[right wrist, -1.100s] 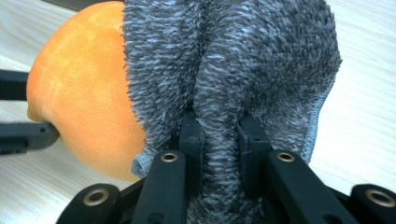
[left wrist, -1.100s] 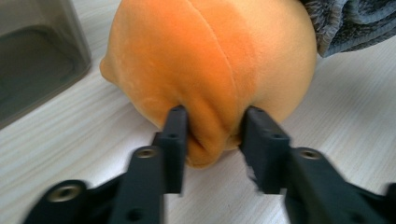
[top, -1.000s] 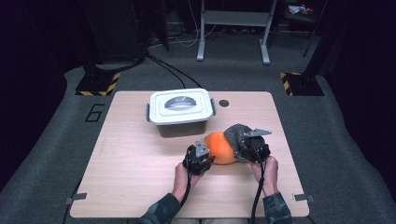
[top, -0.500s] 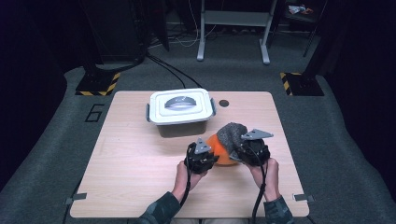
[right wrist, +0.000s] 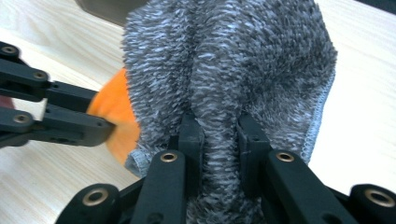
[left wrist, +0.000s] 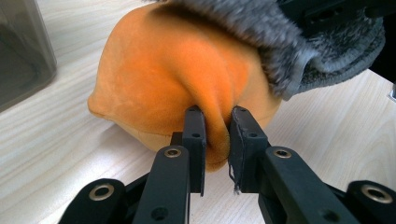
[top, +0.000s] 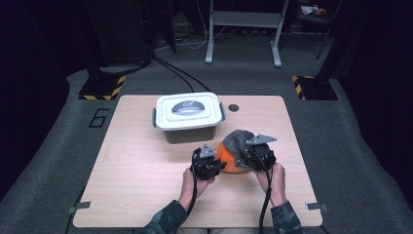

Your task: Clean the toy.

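Note:
An orange plush thing (top: 229, 158) (left wrist: 173, 79) rests on the wooden table (top: 136, 170), right of centre. A fuzzy grey cloth (top: 237, 140) (right wrist: 233, 60) is draped over its far right side. My left gripper (top: 210, 162) (left wrist: 217, 133) is shut, pinching a fold of the orange plush between its jaws. On the plush's other side, my right gripper (top: 253, 152) (right wrist: 219, 140) is shut on a fold of the grey cloth. The left gripper's black jaws (right wrist: 70, 121) reach the orange plush (right wrist: 119, 126) at the left of the right gripper view.
A grey plastic box with a white lid (top: 189, 113) stands just behind the plush, its wall (left wrist: 23, 51) close on the left in the left gripper view. A small dark hole (top: 234, 107) marks the table beside the box. Bare tabletop lies to the left and front.
Both grippers have drawn nearer to the person and a little right, bringing the plush and the grey cloth with them. The box has not moved.

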A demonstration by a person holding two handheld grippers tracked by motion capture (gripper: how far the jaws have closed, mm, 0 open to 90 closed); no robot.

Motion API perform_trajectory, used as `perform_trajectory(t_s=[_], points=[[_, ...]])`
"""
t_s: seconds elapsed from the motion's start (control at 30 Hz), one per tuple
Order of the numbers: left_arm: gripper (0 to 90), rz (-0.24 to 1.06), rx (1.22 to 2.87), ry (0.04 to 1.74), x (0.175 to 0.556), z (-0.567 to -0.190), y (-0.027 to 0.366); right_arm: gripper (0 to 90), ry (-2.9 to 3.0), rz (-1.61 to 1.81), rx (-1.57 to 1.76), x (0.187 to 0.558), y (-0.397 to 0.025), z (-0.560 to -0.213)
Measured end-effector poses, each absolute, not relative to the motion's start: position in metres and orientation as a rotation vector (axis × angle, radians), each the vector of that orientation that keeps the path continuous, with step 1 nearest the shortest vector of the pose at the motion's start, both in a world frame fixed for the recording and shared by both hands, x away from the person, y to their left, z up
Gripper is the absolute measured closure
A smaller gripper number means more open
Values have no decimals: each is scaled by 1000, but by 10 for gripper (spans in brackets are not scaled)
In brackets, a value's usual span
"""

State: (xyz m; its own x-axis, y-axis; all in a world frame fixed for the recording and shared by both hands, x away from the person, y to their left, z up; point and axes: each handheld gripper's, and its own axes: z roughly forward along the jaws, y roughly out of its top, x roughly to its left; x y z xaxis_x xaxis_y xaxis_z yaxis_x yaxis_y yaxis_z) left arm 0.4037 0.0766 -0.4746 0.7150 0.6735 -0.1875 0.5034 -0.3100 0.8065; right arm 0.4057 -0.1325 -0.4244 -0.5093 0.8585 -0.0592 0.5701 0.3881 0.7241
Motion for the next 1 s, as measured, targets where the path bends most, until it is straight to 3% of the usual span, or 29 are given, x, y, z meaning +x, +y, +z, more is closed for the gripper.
perform_trajectory(t_s=[0.4,1.0], points=[[775,223,1973,919,406,-478,82,750,2182,882,1338,413,-157,-436],[775,219,1969,936,407,-480,84,746,2207,774,1551,435,-186,-489]])
